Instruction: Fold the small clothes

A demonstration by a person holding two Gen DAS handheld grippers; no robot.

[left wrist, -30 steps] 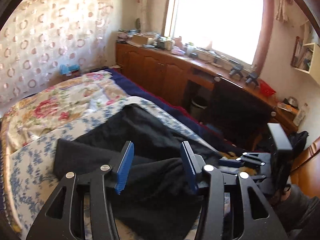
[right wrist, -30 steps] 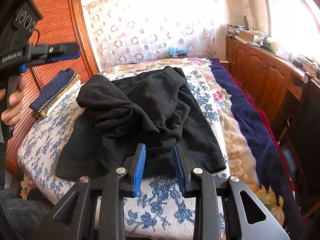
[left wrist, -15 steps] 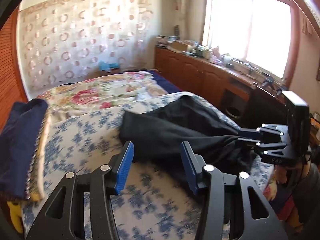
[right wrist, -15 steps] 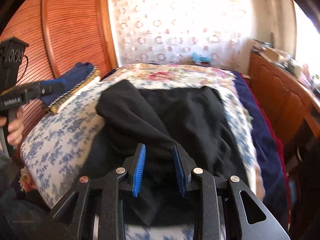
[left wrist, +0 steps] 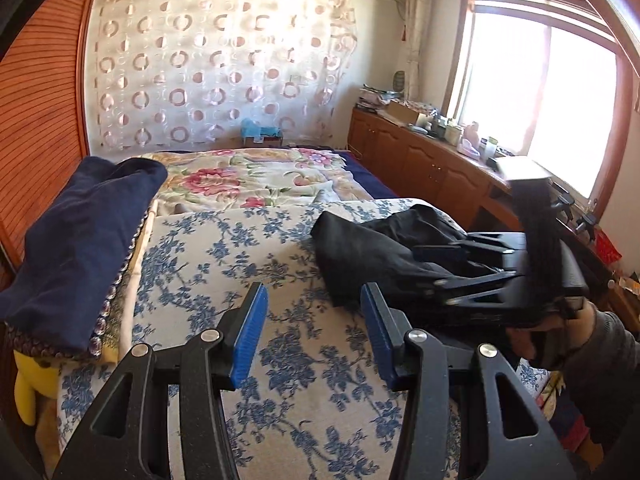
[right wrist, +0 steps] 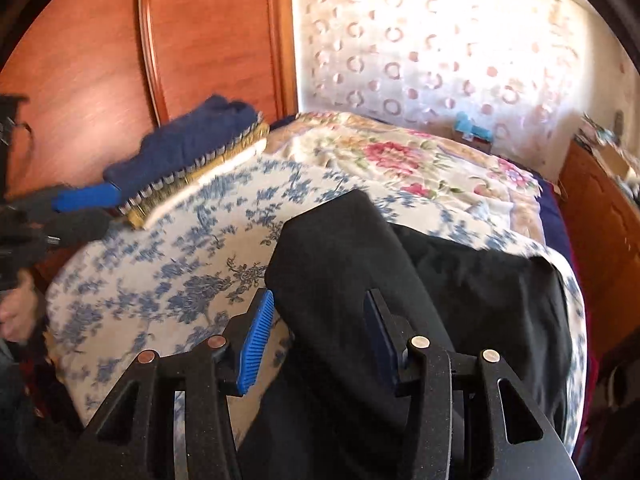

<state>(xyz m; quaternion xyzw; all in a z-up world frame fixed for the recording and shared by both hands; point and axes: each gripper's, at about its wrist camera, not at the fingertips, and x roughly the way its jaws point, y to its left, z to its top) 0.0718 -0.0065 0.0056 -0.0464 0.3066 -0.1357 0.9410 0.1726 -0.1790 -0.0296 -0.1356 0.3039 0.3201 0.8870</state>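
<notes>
On the bed, toward its window-side edge, one black garment is recorded, bunched and only partly spread over the blue-flowered cover.

Right gripper: parted, with a ridge of the garment rising between its blue pads; whether the cloth is pinched cannot be told, as a gap shows beside the left pad. From the left wrist view, this gripper is seen pressed into the garment's near end.

Left gripper: released, nothing held, poised over bare cover, with the garment's nearest corner just beyond and to the right of it.

Garment's long axis: judged to run away from the right gripper toward the far edge of the bed. Right hand is nearer; the left is judged to need a rightward reach.

Also noted: a folded navy item at the wardrobe-side edge.
</notes>
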